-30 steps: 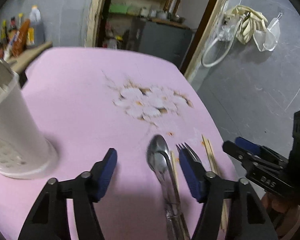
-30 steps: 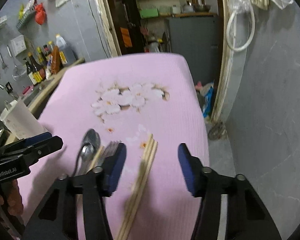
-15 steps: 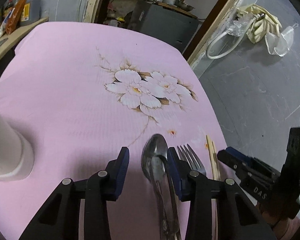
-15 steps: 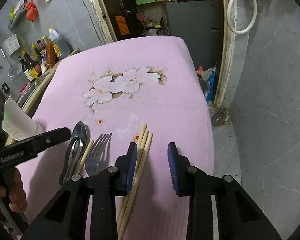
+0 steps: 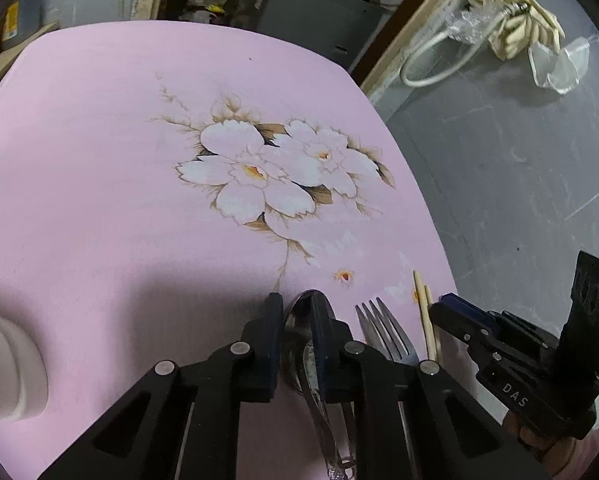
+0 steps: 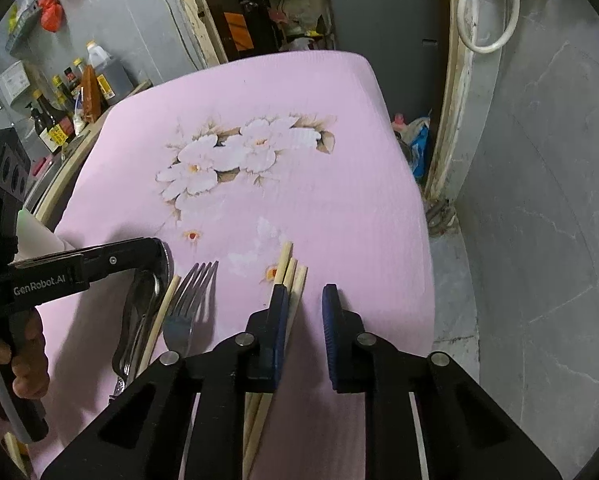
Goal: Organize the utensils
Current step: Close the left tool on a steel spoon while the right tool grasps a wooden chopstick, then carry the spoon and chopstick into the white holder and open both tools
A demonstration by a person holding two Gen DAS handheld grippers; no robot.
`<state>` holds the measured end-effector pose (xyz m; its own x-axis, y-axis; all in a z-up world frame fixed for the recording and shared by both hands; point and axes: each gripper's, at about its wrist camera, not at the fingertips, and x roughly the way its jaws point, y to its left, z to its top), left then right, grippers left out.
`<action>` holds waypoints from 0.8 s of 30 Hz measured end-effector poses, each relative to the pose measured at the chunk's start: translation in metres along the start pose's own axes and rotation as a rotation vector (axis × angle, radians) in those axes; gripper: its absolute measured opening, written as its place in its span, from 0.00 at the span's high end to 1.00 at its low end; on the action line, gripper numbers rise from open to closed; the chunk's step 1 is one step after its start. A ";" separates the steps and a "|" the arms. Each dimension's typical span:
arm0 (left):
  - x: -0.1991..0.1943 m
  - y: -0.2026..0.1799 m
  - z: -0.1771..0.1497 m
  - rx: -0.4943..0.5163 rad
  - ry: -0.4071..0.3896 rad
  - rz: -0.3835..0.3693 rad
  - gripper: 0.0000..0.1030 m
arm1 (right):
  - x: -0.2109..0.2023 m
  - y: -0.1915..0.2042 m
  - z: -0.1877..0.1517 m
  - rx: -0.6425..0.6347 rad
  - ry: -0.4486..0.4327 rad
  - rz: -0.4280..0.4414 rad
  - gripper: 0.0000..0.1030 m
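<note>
On the pink flowered tablecloth (image 5: 99,200) lie a metal spoon (image 5: 297,320), a fork (image 5: 383,332) and wooden chopsticks (image 5: 425,312). My left gripper (image 5: 296,312) hangs over the spoon's bowl. Its jaws are closing, with part of the bowl showing in the narrow gap. In the right wrist view it (image 6: 155,256) covers the tip of the spoon (image 6: 139,304), next to the fork (image 6: 187,300). My right gripper (image 6: 304,300) is closing too. Only cloth shows between its pads, and the chopsticks (image 6: 289,268) pass under its left finger.
A white utensil holder (image 5: 7,372) stands at the left on the cloth. One more chopstick (image 6: 167,300) lies between spoon and fork. Sauce bottles (image 6: 59,120) crowd a counter beyond the table's left side. The table's right edge (image 6: 423,240) drops to grey floor.
Both pairs of jaws have narrowed a lot. My left gripper has moved forward and down over the spoon's bowl, and the white holder has slid to the view's left edge. The right gripper sank slightly beside the chopsticks.
</note>
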<state>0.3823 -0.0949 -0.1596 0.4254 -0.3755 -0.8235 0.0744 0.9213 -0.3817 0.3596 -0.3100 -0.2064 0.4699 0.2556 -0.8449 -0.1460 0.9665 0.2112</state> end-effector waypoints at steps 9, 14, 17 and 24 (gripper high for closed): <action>-0.001 0.000 0.003 0.037 0.064 -0.012 0.89 | 0.010 -0.004 -0.001 0.095 0.046 0.125 0.95; -0.010 -0.001 -0.001 0.058 0.048 -0.010 0.96 | 0.007 -0.008 -0.006 0.141 0.039 0.186 0.96; -0.020 -0.001 -0.006 0.061 0.035 -0.009 0.97 | 0.006 -0.009 -0.009 0.163 0.033 0.210 0.96; -0.042 -0.004 -0.012 0.078 -0.017 0.028 0.97 | -0.011 -0.012 -0.009 0.197 -0.010 0.256 0.96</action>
<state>0.3530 -0.0843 -0.1281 0.4435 -0.3484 -0.8258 0.1324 0.9367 -0.3241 0.3488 -0.3248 -0.2041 0.4483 0.4899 -0.7477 -0.0893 0.8568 0.5079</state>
